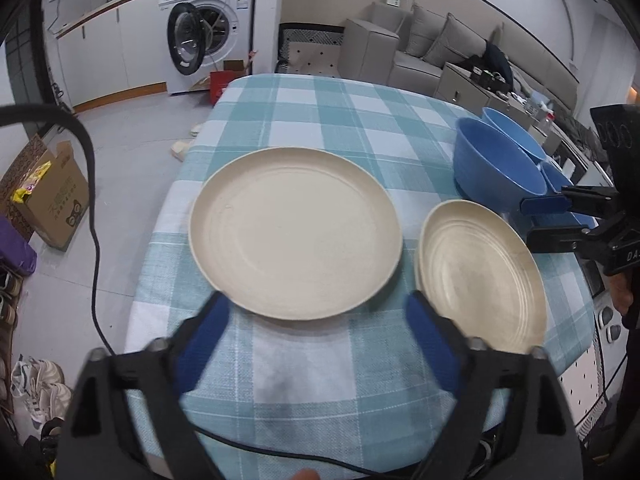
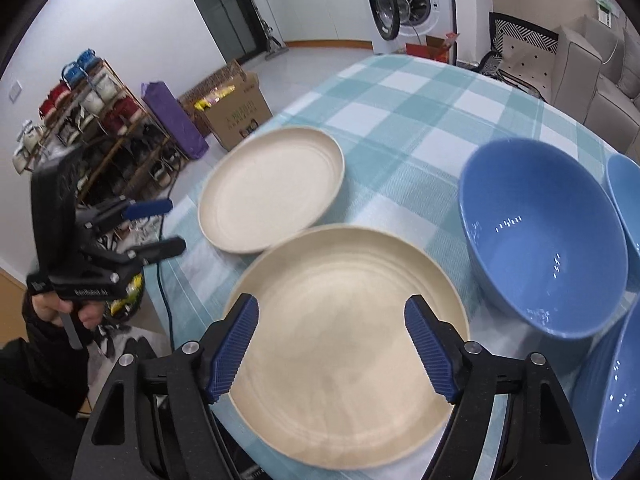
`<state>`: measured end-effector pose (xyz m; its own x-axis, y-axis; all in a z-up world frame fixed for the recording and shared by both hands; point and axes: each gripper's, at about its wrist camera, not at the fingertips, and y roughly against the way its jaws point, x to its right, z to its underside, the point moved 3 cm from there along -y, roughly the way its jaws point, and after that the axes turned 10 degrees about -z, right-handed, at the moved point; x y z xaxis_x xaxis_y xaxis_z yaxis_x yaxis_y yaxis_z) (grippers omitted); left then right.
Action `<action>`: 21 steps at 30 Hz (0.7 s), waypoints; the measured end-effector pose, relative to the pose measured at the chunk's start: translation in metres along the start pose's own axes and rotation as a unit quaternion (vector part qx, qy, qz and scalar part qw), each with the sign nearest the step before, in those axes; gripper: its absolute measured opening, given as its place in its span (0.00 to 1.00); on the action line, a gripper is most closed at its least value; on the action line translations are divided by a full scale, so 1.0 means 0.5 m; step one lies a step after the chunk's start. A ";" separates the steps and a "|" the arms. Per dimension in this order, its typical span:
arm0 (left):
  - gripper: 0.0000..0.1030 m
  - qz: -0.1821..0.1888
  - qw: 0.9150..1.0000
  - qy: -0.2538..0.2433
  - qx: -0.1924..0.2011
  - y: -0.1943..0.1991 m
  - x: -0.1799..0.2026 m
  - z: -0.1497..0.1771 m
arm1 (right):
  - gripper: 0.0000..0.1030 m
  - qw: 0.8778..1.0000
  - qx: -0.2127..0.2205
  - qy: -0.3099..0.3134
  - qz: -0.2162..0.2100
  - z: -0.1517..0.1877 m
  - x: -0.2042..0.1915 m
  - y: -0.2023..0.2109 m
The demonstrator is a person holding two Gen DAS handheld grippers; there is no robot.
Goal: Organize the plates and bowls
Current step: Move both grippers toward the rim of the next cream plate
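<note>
Two cream plates lie side by side on the teal checked tablecloth. The left plate sits just beyond my left gripper, which is open and holds nothing; in the right wrist view this gripper hangs off the table's left side. The right plate lies under my right gripper, open above it without touching. From the left wrist view the right gripper shows by that plate's far right edge. A blue bowl stands right of the plates, with two more blue bowls beside it.
A washing machine with its door open stands past the table's far end. A cardboard box and a shoe rack are on the floor to the left. A grey sofa is at the right. A black cable hangs by the table's left edge.
</note>
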<state>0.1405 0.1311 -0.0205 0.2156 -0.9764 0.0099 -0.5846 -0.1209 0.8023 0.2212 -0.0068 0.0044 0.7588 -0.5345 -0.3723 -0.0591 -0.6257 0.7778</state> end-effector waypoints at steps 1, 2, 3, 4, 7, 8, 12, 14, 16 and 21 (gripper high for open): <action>0.97 -0.001 1.000 0.005 0.003 -0.001 -0.007 -0.001 | 0.77 1.000 0.005 0.001 0.000 -0.009 -0.002 -0.004; 0.98 -0.002 1.000 0.011 0.004 -0.004 -0.014 -0.003 | 0.80 1.000 0.010 0.004 0.000 -0.019 -0.004 -0.007; 0.99 -0.001 1.000 0.015 0.005 -0.006 -0.020 -0.004 | 0.83 1.000 0.015 0.006 -0.001 -0.026 -0.004 -0.009; 1.00 -0.002 1.000 0.021 0.009 -0.007 -0.028 -0.004 | 0.84 1.000 0.021 0.009 -0.003 -0.035 -0.006 -0.012; 1.00 -0.007 0.999 0.034 0.017 -0.013 -0.048 -0.010 | 0.91 1.000 0.023 0.011 -0.007 -0.053 -0.008 -0.024; 1.00 -0.008 0.999 0.040 0.018 -0.017 -0.055 -0.012 | 0.93 1.000 0.024 0.013 -0.006 -0.061 -0.007 -0.031; 1.00 -0.014 0.998 0.058 0.013 -0.032 -0.078 -0.021 | 0.96 0.999 0.032 0.005 -0.010 -0.092 0.003 -0.059; 1.00 -0.019 0.998 0.062 0.009 -0.042 -0.088 -0.025 | 0.96 0.999 0.032 0.000 -0.012 -0.106 0.010 -0.075; 1.00 -0.024 0.997 0.068 0.003 -0.051 -0.098 -0.027 | 0.96 0.999 0.029 0.001 -0.014 -0.122 0.013 -0.093; 1.00 -0.035 0.996 0.085 -0.013 -0.077 -0.123 -0.034 | 0.97 1.000 0.022 -0.004 -0.014 -0.157 0.022 -0.132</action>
<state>0.1633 0.1989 -0.0419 0.3862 -0.9209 0.0521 -0.5431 -0.1814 0.8198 0.2844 0.0732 -0.0111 0.7558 -0.5206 -0.3971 -0.0666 -0.6645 0.7443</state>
